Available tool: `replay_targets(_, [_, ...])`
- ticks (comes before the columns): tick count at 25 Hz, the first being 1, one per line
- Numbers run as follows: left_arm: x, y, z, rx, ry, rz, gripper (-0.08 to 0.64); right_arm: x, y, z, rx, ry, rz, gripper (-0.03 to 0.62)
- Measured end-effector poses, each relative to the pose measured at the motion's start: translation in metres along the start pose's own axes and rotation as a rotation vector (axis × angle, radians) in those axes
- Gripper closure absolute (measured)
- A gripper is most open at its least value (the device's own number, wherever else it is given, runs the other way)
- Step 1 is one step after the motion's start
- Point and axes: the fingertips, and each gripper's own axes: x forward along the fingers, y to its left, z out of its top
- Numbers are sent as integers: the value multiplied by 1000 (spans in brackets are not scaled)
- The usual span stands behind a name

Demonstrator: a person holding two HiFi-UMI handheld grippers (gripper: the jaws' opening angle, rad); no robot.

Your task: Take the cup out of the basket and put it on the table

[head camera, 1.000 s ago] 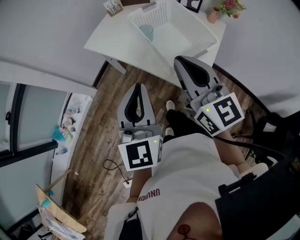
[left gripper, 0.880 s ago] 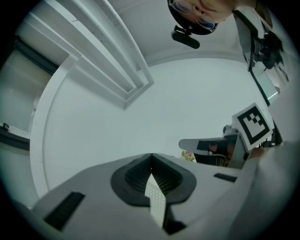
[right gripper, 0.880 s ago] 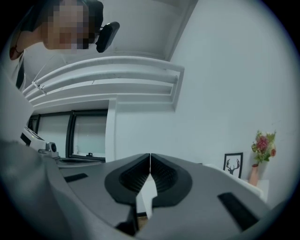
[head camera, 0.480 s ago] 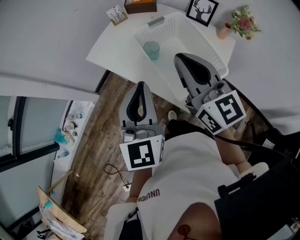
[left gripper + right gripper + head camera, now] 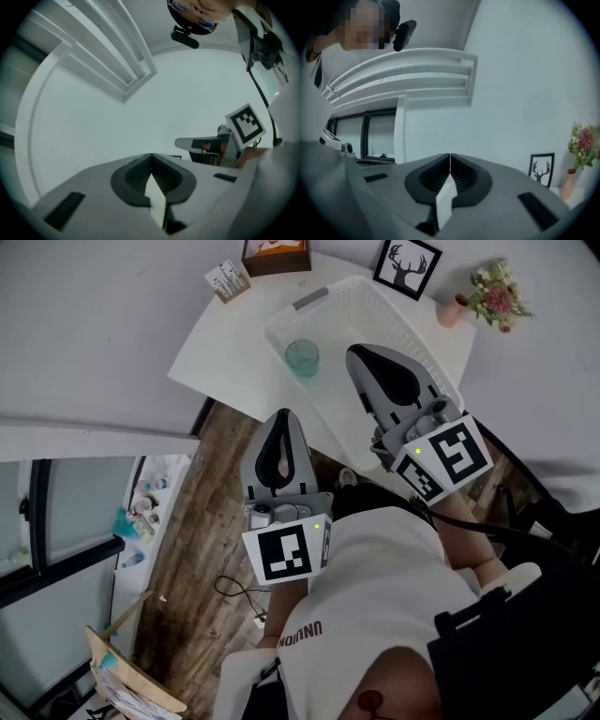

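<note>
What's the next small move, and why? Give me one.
Probably open the right gripper: its jaws are together and empty, and it hangs over the basket beside the cup, which stands inside, ungrasped.

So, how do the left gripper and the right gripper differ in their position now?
In the head view, the right gripper overlaps the white basket, while the left gripper is mostly over the wooden floor, its tip at the table edge. The right gripper's view takes in the deer picture; the left gripper's view shows the right gripper. Both have their jaws together and hold nothing; the cup sits in the basket.
</note>
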Motion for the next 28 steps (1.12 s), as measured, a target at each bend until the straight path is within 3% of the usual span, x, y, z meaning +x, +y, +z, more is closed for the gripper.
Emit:
replay_targets(5, [23,12,2,-1,-4,-39,548,20,-15,-6,2,14,-40,572])
replay_targets(18, [109,49,-11,-32,35,-269,548,84,-64,-52,59,122,-269,572])
replay_targets(28, [147,67,-30,-53,47,-392,548,116,-82,-102,49,277,-327,572])
